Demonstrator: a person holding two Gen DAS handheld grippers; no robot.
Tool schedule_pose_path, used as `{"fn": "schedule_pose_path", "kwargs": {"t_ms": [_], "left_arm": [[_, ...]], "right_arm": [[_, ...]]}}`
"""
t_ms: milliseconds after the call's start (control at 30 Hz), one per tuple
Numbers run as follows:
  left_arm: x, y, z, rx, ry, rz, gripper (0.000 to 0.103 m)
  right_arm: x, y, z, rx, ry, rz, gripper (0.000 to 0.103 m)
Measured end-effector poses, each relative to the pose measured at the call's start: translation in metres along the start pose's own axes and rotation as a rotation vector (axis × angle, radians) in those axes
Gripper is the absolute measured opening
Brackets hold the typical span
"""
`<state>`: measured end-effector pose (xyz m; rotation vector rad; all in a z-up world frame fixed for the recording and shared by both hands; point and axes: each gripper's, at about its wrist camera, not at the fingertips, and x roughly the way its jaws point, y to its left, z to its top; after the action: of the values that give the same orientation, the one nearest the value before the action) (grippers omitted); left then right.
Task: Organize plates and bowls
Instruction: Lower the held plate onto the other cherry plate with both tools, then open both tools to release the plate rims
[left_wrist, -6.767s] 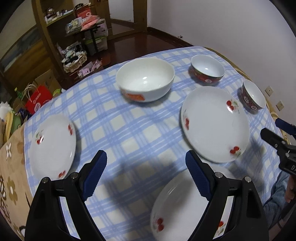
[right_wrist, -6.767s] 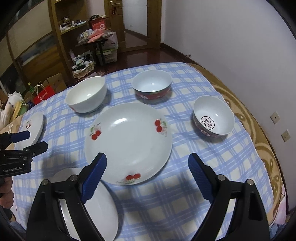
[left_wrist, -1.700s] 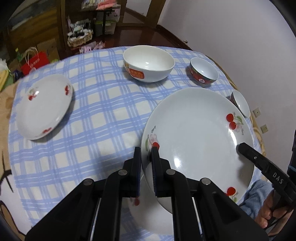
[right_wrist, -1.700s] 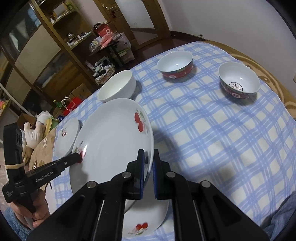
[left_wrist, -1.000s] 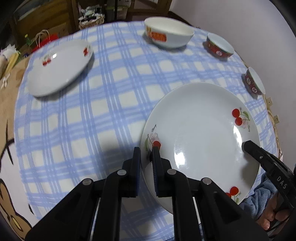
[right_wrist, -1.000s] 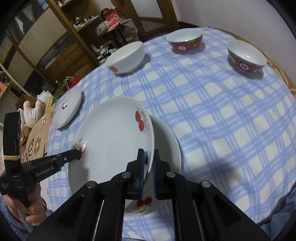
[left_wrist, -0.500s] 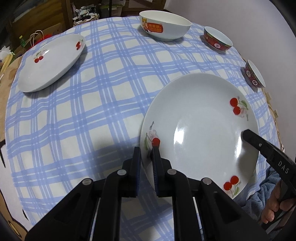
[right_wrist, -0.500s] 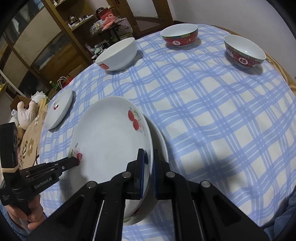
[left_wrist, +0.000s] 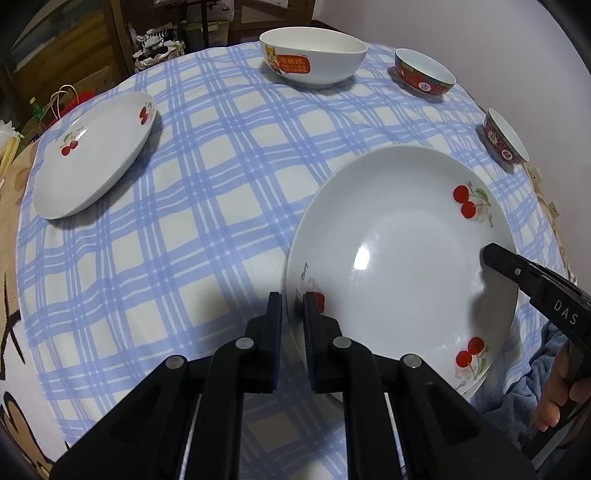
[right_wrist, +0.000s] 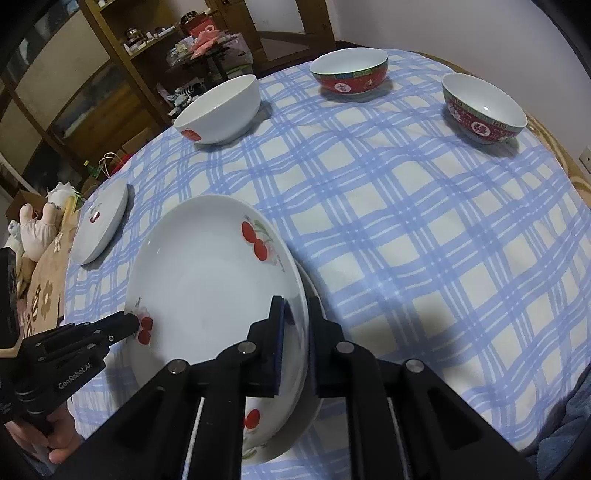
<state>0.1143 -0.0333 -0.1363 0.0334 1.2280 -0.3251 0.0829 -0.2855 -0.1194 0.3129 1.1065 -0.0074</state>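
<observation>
I am looking down on the round worktop (left_wrist: 192, 206), which is wearing a blue checked cloth. Nearest me, the big cherry plate (left_wrist: 399, 254) is sitting on top of a second plate (right_wrist: 314, 284), whose rim is just peeking out on the right in the right wrist view. My left tongs (left_wrist: 292, 314) are pinching the near-left rim of the top plate, the pads pressed to it. My right tongs (right_wrist: 295, 317) are straddling the opposite rim; their jaws have just been opening a little with the rim between them, and I cannot tell whether the pads are gripping.

Ahead of the left tongs and off to the left, another cherry plate (left_wrist: 92, 155) is lying alone. Far ahead, the large white bowl (left_wrist: 314, 59) is standing upright. To its right, the red patterned bowl (left_wrist: 424, 77) is standing, and beyond the right tongs, to the right, the second red bowl (right_wrist: 484, 110) is standing, all well apart.
</observation>
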Motion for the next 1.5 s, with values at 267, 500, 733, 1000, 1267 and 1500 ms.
{"fn": "schedule_pose_path", "kwargs": {"t_ms": [267,500,733,1000,1267,1500], "left_arm": [[0.0001,-0.0036,-0.0007,0.013,0.004,-0.004,0.011],[0.0001,-0.0046,0.0013,0.021,0.004,0.011,0.013],[0.0001,-0.0029,0.0014,0.015,0.009,0.013,0.018],[0.0006,-0.0014,0.0022,0.012,0.018,0.007,0.019],[-0.0011,-0.0008,0.0032,0.017,0.029,0.008,0.021],[-0.0015,0.0035,0.0032,0.001,0.034,0.001,0.026]], "right_arm": [[-0.0004,-0.0029,-0.0001,-0.003,0.013,-0.078,0.012],[0.0022,-0.0034,0.0016,-0.001,0.019,-0.081,0.012],[0.0027,-0.003,0.0021,-0.002,0.02,-0.081,0.012],[0.0045,-0.0029,0.0014,-0.005,0.028,-0.081,0.015],[0.0037,-0.0032,-0.0003,-0.002,0.029,-0.08,0.015],[0.0032,-0.0031,-0.0007,0.001,0.026,-0.08,0.015]]}}
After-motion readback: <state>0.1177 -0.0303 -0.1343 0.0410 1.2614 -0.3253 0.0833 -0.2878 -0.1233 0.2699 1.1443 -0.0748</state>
